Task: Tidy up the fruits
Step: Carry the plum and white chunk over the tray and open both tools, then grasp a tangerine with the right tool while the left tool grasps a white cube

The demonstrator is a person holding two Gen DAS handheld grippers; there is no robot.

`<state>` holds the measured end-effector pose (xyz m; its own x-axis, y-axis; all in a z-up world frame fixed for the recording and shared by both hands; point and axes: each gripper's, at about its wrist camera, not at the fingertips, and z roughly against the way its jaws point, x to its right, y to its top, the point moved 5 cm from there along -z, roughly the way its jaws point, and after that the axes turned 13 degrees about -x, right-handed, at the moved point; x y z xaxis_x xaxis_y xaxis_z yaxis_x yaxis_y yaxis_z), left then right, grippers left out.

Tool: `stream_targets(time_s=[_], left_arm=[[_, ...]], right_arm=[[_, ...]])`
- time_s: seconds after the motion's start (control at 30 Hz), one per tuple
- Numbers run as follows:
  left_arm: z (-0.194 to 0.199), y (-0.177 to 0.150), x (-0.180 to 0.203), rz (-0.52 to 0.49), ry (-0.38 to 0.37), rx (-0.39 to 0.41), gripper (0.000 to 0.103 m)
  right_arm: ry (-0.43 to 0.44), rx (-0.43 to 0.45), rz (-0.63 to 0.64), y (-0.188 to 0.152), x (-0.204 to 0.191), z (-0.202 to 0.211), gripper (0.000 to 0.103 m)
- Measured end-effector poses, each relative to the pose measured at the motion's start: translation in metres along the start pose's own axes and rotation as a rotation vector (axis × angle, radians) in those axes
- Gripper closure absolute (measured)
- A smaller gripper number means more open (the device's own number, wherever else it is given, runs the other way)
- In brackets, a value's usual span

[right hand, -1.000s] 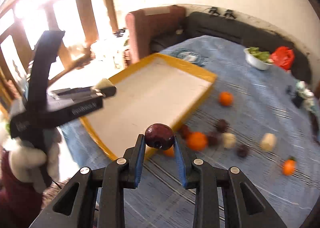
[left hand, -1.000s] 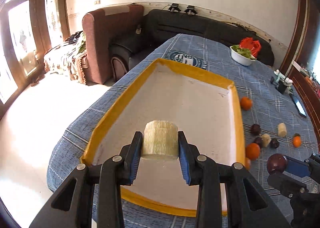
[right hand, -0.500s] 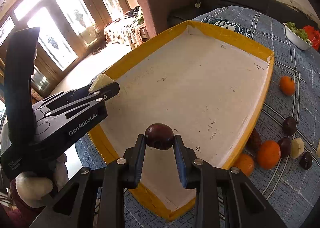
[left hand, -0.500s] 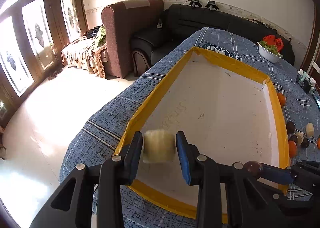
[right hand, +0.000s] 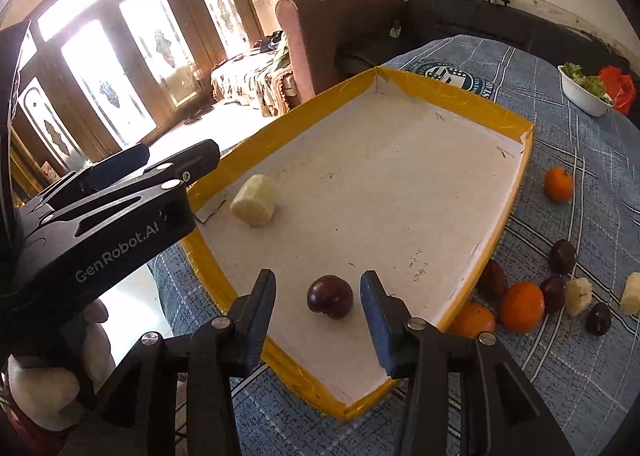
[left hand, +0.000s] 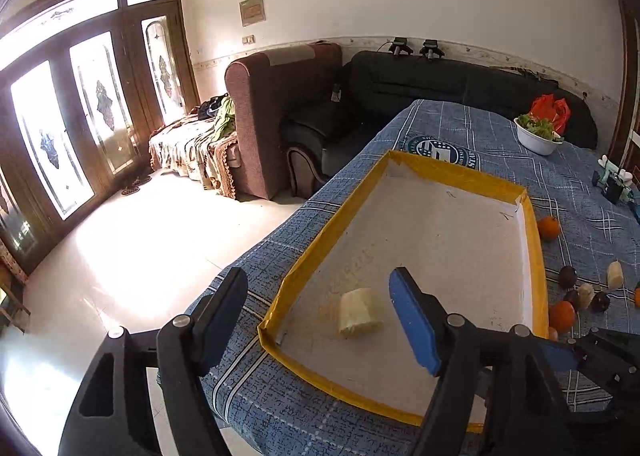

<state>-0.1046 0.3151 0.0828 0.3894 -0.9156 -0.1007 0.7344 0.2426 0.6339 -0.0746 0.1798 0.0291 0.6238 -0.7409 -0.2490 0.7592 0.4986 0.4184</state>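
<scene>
A yellow-rimmed white tray (left hand: 532, 224) (right hand: 460, 96) lies on the blue checked tablecloth. A pale cream fruit chunk (left hand: 361, 311) (right hand: 255, 200) lies in the tray's near left corner. My left gripper (left hand: 320, 312) (right hand: 176, 172) is open and empty above it. A dark plum (right hand: 330, 296) lies in the tray near its front edge. My right gripper (right hand: 318, 308) is open, its fingers on either side of the plum without touching it.
Oranges (right hand: 522, 307) (left hand: 548, 227), dark plums (right hand: 562, 256) and pale chunks (right hand: 578, 296) lie on the cloth right of the tray. A white bowl of greens (right hand: 580, 90) stands at the far right. The table edge and floor drop off on the left.
Both grippers have opened. The cream chunk dropped from the left gripper into the tray, and the plum from the right gripper. The left gripper pulled back and up.
</scene>
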Motion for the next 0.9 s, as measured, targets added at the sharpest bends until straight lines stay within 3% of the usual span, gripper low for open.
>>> stream_targets(time_s=[0.13,0.37,0.63,0.8,0.9], left_arm=[[0.01,0.001,0.013,-0.028,-0.009,0.016,0.029],[0.015,0.004,0.055,-0.089,-0.17,-0.001,0.027],[0.002,-0.01,0.157,-0.266,-0.349,-0.1,0.027],[-0.008,-0.013,0.228,-0.347,-0.501,-0.201,0.027],[-0.014,-0.008,0.267,-0.376,-0.546,-0.246,0.027]], right_arm=[[-0.008,0.044,-0.03,-0.007,0.017,0.019,0.053],[-0.076,0.151,-0.178,-0.044,0.095,0.08,0.052],[-0.242,0.207,-0.495,-0.114,0.245,0.137,0.051],[-0.247,0.22,-0.615,-0.134,0.301,0.144,0.051],[-0.227,0.225,-0.665,-0.137,0.324,0.14,0.052]])
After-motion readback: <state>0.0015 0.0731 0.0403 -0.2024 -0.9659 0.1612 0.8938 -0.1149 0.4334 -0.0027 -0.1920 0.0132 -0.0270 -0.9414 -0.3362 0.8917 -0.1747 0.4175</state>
